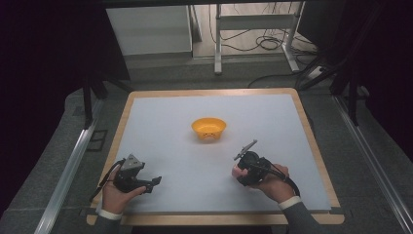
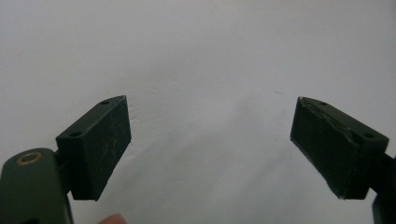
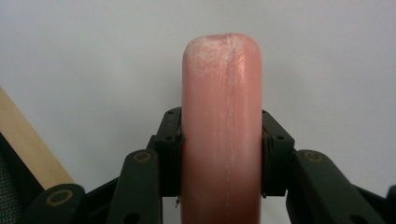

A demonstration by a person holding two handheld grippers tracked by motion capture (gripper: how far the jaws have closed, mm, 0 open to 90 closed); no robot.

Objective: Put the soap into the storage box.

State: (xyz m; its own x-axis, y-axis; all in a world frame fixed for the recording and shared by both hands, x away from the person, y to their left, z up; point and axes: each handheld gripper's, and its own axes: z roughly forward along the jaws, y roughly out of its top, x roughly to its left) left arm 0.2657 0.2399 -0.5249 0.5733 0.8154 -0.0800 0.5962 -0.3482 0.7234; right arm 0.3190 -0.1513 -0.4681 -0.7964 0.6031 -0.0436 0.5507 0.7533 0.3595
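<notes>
Your right gripper (image 3: 222, 154), nearer you than the yellow bowl (image 1: 208, 128), clamps a pink sausage-like piece (image 3: 222, 116) at mid-length, which looks smooth, probably light and slippery, so keep gripping its middle, while your left gripper (image 2: 210, 140) gapes empty.

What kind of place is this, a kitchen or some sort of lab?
Most likely a lab or recording workspace, not a kitchen: a bare white table with a wooden rim stands between dark curtains, with loose cables on the floor beyond and metal rails alongside.
</notes>
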